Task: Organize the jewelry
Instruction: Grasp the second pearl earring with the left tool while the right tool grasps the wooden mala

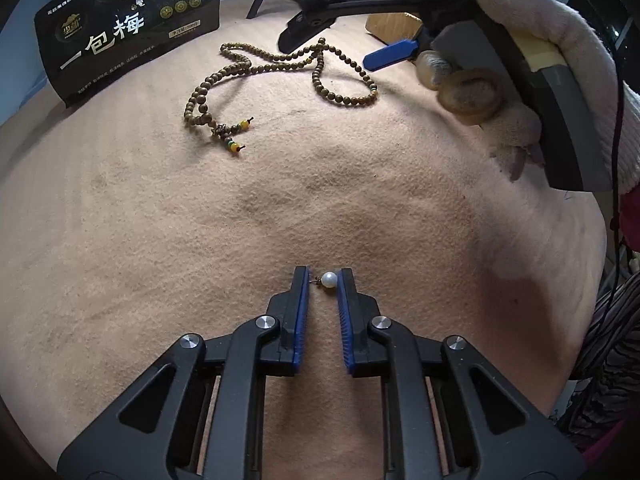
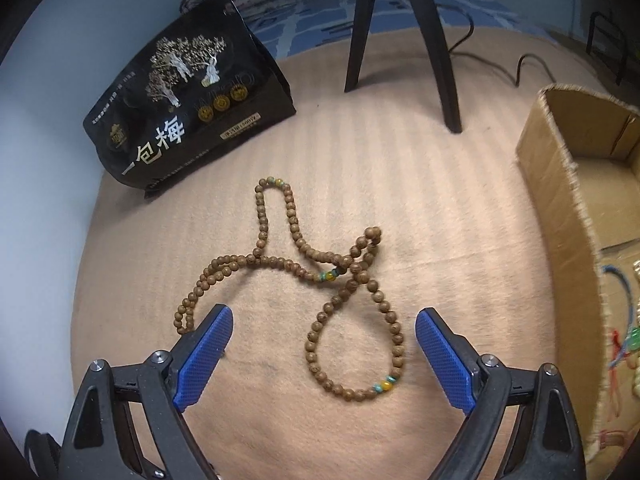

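Left wrist view: a small white pearl earring with a short dark metal post (image 1: 326, 280) is seen lying on the beige felt-covered desk (image 1: 280, 208), between the blue-padded fingers of the left gripper (image 1: 324, 276). These fingers are drawn nearly together; the right pad appears to touch the pearl, while whether the left pad meets the post cannot be told, so a firm pinch is not confirmed. For the pickup to be done well, the closing should be finished slowly and squarely on the pearl, since so round and smooth a thing would likely squirt out of the pads if squeezed off-centre. A long string of brown wooden beads with yellow and green accents (image 2: 320, 280) is spread in loops toward the far edge of the desk, and the right gripper (image 2: 322, 340) is held over it with fingers spread wide, one loop lying between them, untouched. An open brown cardboard box (image 2: 560, 184) stands at the desk's right edge and is judged the likely destination.
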The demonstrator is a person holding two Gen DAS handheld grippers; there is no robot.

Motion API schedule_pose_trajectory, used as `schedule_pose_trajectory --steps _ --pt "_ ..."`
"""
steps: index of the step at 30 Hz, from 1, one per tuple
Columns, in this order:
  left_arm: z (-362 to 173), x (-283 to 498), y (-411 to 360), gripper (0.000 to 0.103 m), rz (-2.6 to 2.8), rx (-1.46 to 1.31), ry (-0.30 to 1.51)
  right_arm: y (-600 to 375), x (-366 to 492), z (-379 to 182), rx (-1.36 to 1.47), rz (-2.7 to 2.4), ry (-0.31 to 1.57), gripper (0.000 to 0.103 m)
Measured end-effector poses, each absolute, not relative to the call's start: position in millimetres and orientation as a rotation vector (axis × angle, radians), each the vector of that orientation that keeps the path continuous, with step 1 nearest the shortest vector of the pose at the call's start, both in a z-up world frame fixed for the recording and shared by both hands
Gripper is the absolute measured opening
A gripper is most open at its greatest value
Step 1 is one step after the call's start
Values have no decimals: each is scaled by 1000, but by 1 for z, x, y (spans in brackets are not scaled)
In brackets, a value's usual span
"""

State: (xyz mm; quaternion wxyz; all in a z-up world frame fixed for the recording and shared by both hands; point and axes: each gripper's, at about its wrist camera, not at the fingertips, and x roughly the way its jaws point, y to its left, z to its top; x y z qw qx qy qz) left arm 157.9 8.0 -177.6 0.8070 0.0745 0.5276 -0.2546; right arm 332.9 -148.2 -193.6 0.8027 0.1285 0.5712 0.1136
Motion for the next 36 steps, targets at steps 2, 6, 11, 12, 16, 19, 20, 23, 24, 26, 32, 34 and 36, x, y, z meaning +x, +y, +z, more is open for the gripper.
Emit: schedule_pose_trajectory --steps 2,6,11,12,16,19,20,23,24,26,32,34,36 --pt "-178 158 9 12 -546 156 1126 -148 336 -199 315 243 1237 94" --pt "-177 159 9 12 -554 150 1119 -147 339 -204 379 234 1235 98" --pt "-177 154 13 11 -561 137 1112 -132 347 -205 396 243 1231 98" --pt "-176 154 13 11 -562 137 1111 -129 347 -205 389 244 1231 98" --pt "-176 149 16 10 -565 132 1108 -104 355 -207 312 224 1230 98" --pt "-176 147 18 9 -569 125 1108 -90 361 -208 281 201 1224 98" --pt "-176 146 19 9 -570 125 1108 -85 364 -209 275 191 1222 99" --pt "-176 147 20 9 -572 119 1108 -68 373 -211 241 169 1219 99" --pt "-176 147 20 9 -572 117 1108 -62 376 -212 216 162 1221 99" --pt "-176 148 22 9 -574 115 1108 -48 380 -214 139 146 1231 99" --pt "-178 150 25 8 -577 109 1110 -13 384 -225 -120 124 1253 97" --pt "-178 151 26 8 -577 107 1111 -9 384 -225 -135 149 1251 91" --pt "-178 150 25 8 -576 107 1111 -7 383 -224 -151 168 1251 83"
